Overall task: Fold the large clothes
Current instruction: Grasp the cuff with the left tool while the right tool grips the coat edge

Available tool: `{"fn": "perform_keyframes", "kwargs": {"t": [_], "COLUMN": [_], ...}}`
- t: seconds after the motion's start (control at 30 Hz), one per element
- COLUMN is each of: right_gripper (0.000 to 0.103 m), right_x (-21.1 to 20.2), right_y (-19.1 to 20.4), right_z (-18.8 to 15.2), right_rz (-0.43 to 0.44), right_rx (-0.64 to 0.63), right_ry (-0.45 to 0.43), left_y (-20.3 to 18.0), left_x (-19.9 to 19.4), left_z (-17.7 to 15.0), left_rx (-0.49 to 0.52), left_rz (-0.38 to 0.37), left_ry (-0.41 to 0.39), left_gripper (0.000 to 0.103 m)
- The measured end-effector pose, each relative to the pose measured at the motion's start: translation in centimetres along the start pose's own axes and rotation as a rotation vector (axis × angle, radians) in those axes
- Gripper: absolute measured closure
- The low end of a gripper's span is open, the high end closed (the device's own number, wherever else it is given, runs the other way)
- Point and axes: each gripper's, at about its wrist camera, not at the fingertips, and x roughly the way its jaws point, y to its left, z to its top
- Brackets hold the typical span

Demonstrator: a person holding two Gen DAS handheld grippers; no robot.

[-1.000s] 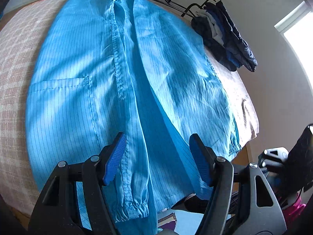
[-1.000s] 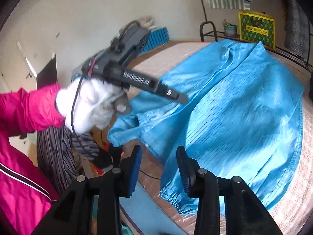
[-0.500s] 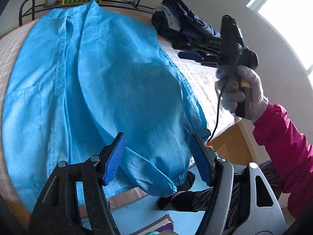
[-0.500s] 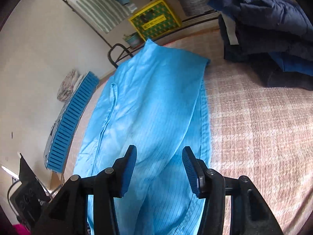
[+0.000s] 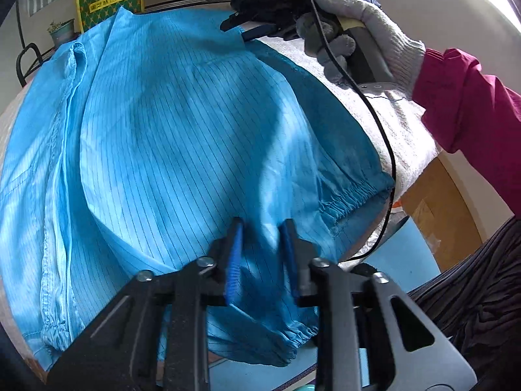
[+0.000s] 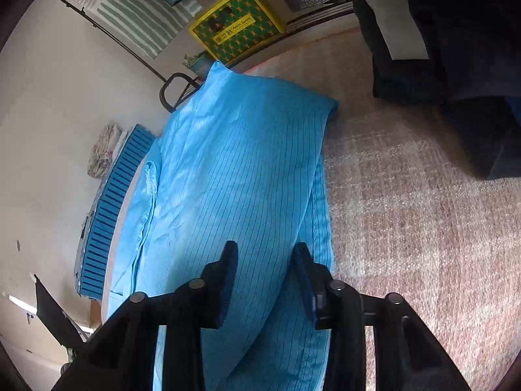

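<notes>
A large blue pinstriped coat lies spread on a bed with a pinkish checked cover; its elastic cuffs hang at the near edge. My left gripper hovers low over the sleeve folded across the coat, with the jaws narrowed but still apart and cloth between them. My right gripper is open over the coat near its right edge; in the left wrist view it reaches the coat's far right shoulder, held by a gloved hand.
A pile of dark clothes sits on the bed at the far right. A yellow-green box and a black rack stand behind the bed. A blue slatted crate leans at the left wall. A cardboard box stands beside the bed.
The left gripper moved closer to the sleeve and its jaws narrowed. The right gripper moved forward along the coat's right edge toward the shoulder.
</notes>
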Motion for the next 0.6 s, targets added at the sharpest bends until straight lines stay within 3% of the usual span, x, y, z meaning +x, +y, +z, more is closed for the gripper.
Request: {"fn": "perform_keyframes", "kwargs": {"t": [0.1, 0.43, 0.6], "right_gripper": [0.102, 0.103, 0.103], "right_x": [0.4, -1.5, -1.9], "right_y": [0.1, 0.5, -0.4], "right_z": [0.2, 1.6, 1.8], "right_rz": [-0.018, -0.061, -0.083], "right_rx": [-0.029, -0.099, -0.085], "right_ry": [-0.003, -0.069, -0.072], "left_y": [0.5, -1.0, -4.0], "left_x": [-0.5, -2.0, -0.6], "left_z": [0.2, 1.6, 2.1], "left_rx": [-0.04, -0.124, -0.05], "left_rz": [-0.053, -0.28, -0.298], "left_ry": [-0.002, 0.007, 0.018], "left_gripper": [0.101, 0.103, 0.103]}}
